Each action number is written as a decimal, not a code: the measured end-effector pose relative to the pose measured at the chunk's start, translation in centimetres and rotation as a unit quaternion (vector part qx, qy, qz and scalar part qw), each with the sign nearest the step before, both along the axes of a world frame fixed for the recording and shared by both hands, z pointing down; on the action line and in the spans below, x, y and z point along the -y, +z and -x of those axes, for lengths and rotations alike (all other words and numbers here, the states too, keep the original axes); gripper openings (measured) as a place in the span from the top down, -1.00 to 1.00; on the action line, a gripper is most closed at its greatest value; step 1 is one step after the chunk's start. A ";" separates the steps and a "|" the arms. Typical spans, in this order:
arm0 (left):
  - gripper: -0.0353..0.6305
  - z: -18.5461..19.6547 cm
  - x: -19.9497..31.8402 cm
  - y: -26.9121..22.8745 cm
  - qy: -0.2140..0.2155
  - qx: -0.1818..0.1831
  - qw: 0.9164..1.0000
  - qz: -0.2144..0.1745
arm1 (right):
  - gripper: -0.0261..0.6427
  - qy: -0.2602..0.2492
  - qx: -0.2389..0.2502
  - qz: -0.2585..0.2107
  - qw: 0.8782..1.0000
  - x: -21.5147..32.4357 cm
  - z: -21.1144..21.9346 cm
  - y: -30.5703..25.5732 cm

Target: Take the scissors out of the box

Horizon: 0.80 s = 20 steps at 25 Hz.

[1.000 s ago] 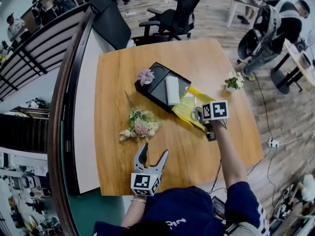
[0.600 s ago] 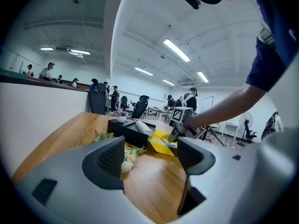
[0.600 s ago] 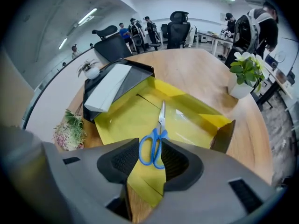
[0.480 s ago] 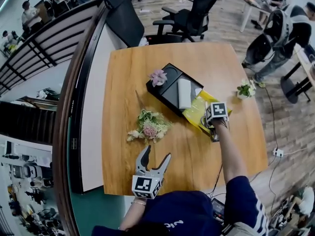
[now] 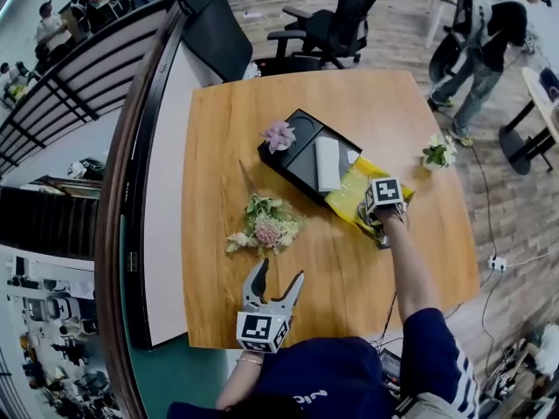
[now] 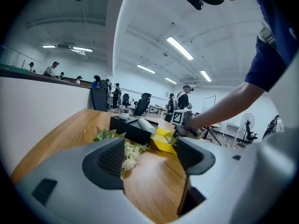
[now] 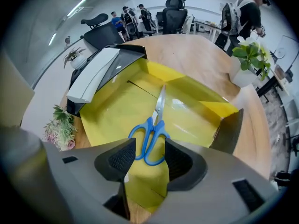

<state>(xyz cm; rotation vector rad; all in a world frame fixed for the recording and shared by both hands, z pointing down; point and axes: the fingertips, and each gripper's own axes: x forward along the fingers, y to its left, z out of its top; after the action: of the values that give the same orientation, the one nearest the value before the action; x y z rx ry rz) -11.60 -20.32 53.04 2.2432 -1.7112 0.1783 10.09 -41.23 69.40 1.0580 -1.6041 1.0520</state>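
Blue-handled scissors [image 7: 150, 136] lie flat on the floor of an open yellow box [image 7: 117, 106], blades pointing away. My right gripper [image 7: 150, 158] points steeply down over them and its jaws are opening. The handle loops sit between the pads, which do not press on them. In the head view the right gripper [image 5: 374, 209] covers the yellow box [image 5: 354, 195] at the table's right and hides the scissors. My left gripper [image 5: 278, 273] hovers open near the table's front edge, with nothing between its fingers [image 6: 112, 157].
A black tray [image 5: 297, 160] with a white roll [image 5: 327, 164] and a small pink flower [image 5: 279, 135] abuts the yellow box. A flower bunch [image 5: 266, 221] lies mid-table. A potted plant [image 5: 437, 154] stands at the right edge. Chairs and people are beyond the table.
My right gripper has come down into the yellow box and tilted steeper, now hiding the scissors in the head view. The left gripper has stayed put.
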 end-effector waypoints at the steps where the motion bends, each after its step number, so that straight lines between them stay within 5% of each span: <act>1: -0.16 0.0 0.0 0.1 0.000 0.000 1.000 0.002 | 0.31 -0.005 -0.002 0.002 1.000 -0.1 0.3 0.1; 20: -0.13 0.6 0.1 1.7 -0.025 -0.011 0.999 0.027 | 0.47 -0.006 -0.006 -0.011 1.000 0.4 0.9 0.8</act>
<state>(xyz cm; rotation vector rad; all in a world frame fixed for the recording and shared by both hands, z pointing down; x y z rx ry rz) -12.18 -20.40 54.71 2.1548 -1.7283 0.1850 9.22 -41.59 70.19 1.0667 -1.6142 1.0197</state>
